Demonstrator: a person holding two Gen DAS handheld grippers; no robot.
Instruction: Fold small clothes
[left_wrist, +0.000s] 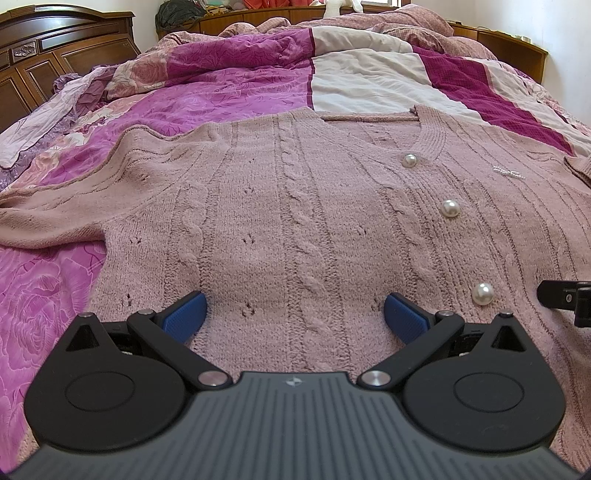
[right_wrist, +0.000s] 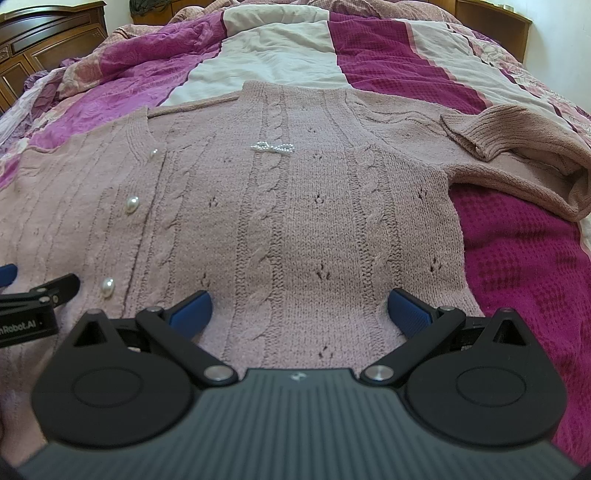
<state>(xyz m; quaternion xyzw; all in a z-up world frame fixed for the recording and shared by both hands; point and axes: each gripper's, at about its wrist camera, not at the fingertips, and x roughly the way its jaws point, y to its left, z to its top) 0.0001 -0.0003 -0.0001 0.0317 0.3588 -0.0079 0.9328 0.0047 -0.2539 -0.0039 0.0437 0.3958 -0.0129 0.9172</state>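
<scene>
On the bed (left_wrist: 155, 110), spread face up over the rumpled purple quilt, lies the pink cable-knit cardigan (left_wrist: 295, 206), buttoned, its neckline away from me and its hem nearest my cameras. My left hand-held gripper (left_wrist: 295, 314) sits low over the left half of the hem with its blue pads spread wide and nothing between them; my right hand-held gripper (right_wrist: 299, 308) is the same over the right half, jaws apart, empty. I judge no fold is made yet, so the first job is the sleeves. The right sleeve (right_wrist: 517, 147) is already doubled back on itself near the shoulder; the left sleeve (left_wrist: 48, 218) trails outward across the quilt. I would pinch each cuff through only its own layers, then carry it inward across the chest (steering clear of the pearl buttons (left_wrist: 451, 208) and the little bead bow (right_wrist: 272, 147), which could snag). Loose knit stretches, so I would lift rather than drag.
</scene>
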